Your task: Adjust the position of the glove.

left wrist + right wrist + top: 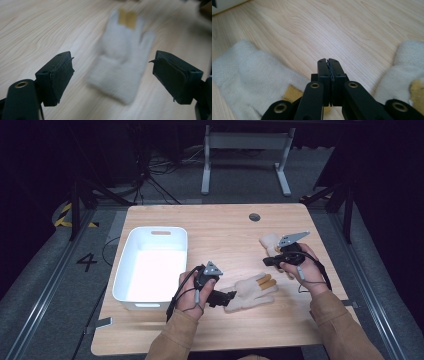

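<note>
A cream glove with yellow fingertips lies flat on the wooden table, its cuff toward my left gripper. In the left gripper view that glove lies blurred ahead of my left gripper, whose jaws stand wide open just short of the cuff and touch nothing. A second cream glove lies farther back at the right. My right gripper hovers between the two gloves. In the right gripper view my right gripper is shut on nothing, with the near glove at its left and the far glove at its right.
A white plastic bin with nothing in it stands on the left part of the table. A round grommet sits near the far edge. Bare wood lies between the bin and the gloves.
</note>
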`<state>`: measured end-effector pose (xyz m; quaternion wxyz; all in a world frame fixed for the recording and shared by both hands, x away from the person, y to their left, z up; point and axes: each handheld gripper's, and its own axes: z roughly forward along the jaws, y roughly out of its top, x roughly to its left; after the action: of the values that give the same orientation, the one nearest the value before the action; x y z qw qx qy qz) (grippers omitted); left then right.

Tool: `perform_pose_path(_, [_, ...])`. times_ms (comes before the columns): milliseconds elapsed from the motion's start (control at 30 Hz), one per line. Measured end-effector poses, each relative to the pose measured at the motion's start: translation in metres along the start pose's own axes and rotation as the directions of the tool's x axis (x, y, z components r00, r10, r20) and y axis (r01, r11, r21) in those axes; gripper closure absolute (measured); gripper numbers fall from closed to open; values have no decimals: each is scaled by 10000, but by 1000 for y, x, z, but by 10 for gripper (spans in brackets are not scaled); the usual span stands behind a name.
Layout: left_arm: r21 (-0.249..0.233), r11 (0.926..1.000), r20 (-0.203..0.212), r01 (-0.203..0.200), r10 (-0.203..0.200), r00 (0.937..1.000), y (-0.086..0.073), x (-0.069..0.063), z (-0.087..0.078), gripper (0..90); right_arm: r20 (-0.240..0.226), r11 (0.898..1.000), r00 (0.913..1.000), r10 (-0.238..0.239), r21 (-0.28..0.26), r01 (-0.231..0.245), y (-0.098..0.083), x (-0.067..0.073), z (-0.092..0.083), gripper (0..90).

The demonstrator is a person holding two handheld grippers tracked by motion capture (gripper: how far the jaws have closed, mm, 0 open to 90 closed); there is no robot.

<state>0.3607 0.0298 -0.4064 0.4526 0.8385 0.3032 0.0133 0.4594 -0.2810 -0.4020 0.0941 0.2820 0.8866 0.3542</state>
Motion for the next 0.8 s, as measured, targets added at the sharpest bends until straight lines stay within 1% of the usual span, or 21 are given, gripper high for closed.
perform_pose_path(33, [0,10000,0,0,0,10000,0,0,0,163,-38,10000,10000,-41,54,41,0,1,1,894])
perform_pose_path(67, [-216,9996,751,155,-138,9971,-1,0,-4,162,-64,9999,9999,-84,60,85,-1,1,2,893])
perform_pose_path(100, [-216,9996,751,155,-138,9971,-1,0,-4,162,-64,9999,9999,-84,60,85,-1,1,2,893])
perform_pose_path(133, [-317,9991,868,281,-252,9959,-2,0,-5,162,-71,10000,10000,-61,77,61,-1,1,3,892])
perform_pose_path(167, [-394,9986,799,351,-318,9963,-2,0,-5,164,-80,9999,9999,-77,85,77,-2,1,4,892])
perform_pose_path(200, [-611,9975,499,360,-330,9982,-2,1,-5,171,-65,9999,10000,-64,104,64,-2,1,5,889])
perform_pose_path(233, [-611,9975,499,360,-330,9982,-2,1,-5,171,-65,9999,10000,-64,104,64,-2,1,5,889])
perform_pose_path(300, [-654,9944,459,833,-804,9957,0,0,-6,171,-35,9999,9999,-119,93,120,-2,2,7,886])
perform_pose_path(333, [-659,9948,386,774,-749,9964,0,0,-6,171,-45,9999,9999,-134,44,134,-1,3,8,892])
perform_pose_path(367, [-605,9971,161,471,-462,9988,0,0,-7,171,-59,9999,9999,-148,7,149,-1,4,10,893])
perform_pose_path(400, [-409,9990,-115,201,-205,9997,0,0,-7,172,-128,9999,9998,-155,13,155,-1,5,11,895])
perform_pose_path(433, [-107,9999,-357,-7,4,9994,0,-1,-6,174,-177,9998,9997,-192,18,192,-1,6,13,896])
perform_pose_path(467, [437,9986,-498,-283,305,9983,-1,-4,-6,174,-221,9997,9995,-214,76,215,-1,7,15,897])
perform_pose_path(500, [437,9986,-498,-283,305,9983,-1,-4,-6,171,-221,9997,9995,-214,76,215,-1,7,15,897])
perform_pose_path(533, [561,9975,-370,-428,449,9983,-1,-5,-6,171,-194,9995,9994,-276,129,278,-1,7,17,897])
perform_pose_path(600, [694,9964,-26,-488,491,9988,0,-8,-5,171,-225,9994,9993,-291,199,295,-2,8,23,898])
perform_pose_path(633, [694,9964,-26,-488,491,9988,0,-8,-5,172,-216,9993,9993,-295,212,299,-2,8,24,898])
perform_pose_path(667, [720,9958,-115,-563,572,9983,1,-9,-4,176,-191,9993,9994,-278,239,282,-2,8,25,898])
perform_pose_path(700, [865,9940,-209,-672,692,9974,1,-10,-2,179,-190,9992,9994,-274,277,280,-2,8,26,898])
perform_pose_path(800, [1008,9923,-175,-725,746,9971,0,-10,1,178,-180,9986,9993,-313,431,320,-3,8,31,898])
